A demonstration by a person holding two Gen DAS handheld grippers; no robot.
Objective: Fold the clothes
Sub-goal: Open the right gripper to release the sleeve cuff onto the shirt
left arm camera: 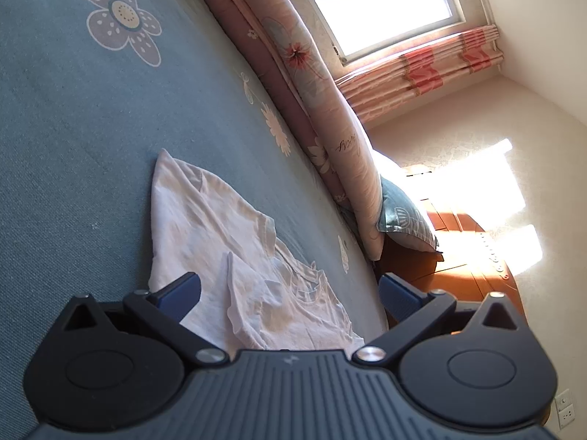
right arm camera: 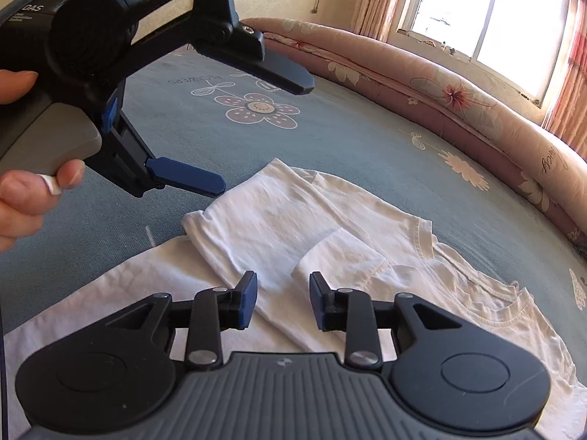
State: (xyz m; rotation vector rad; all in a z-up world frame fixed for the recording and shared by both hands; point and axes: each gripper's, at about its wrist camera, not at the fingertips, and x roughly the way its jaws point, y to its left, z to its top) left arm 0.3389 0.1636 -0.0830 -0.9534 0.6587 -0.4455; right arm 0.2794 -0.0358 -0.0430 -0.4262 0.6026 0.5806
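1. While both tools hang above the bed (right arm camera: 348, 139), one white T-shirt (right arm camera: 293, 220) lies on its blue flowered cover, one sleeve folded inward.
2. Two tools: the left tool (right arm camera: 234, 132), held in a hand (right arm camera: 22, 198), is spread wide and empty; the right tool (right arm camera: 282, 302) stands released, nothing pinched, just over the shirt.
3. One long rolled quilt (right arm camera: 458, 88) lines the bed's far edge; one pillow (left arm camera: 407, 223) sits at its end.
4. One window (right arm camera: 488, 11).

A white T-shirt (right arm camera: 293, 220) lay on a blue-grey bed cover (right arm camera: 348, 139) printed with pale flowers; pink floral quilt (right arm camera: 458, 99) at two o'clock.
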